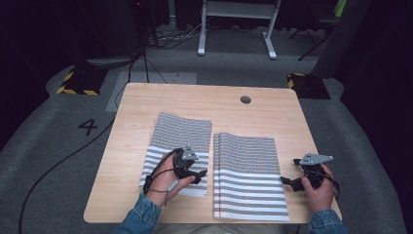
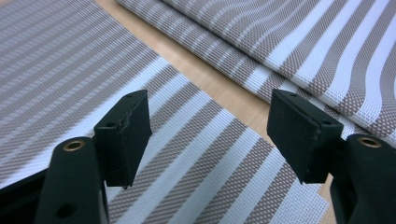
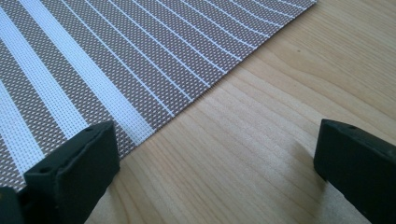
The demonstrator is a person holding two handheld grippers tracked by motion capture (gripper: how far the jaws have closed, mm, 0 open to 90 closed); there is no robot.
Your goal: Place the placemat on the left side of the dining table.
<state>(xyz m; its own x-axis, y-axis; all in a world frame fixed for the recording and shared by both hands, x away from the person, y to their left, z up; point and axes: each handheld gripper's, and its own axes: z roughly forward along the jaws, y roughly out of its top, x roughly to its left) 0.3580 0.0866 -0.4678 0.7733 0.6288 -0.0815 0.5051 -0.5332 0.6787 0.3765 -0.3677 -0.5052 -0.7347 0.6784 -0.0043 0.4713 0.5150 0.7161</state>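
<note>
Jaws spread wide on both sides, nothing pinched! Left gripper [image 1: 200,174] hangs over the near end of the left striped placemat [image 1: 178,141], its inner edge just beyond. Right gripper [image 1: 287,180] sits low at the right edge of the stacked striped placemats [image 1: 248,165], one jaw over weave, the other over bare wooden bench [image 1: 146,97].

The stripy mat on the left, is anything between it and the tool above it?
No. The left tool hangs open right over the left striped placemat, near its edge, with nothing visible between them. The stack of placemats lies apart, across a strip of bare table.
</note>
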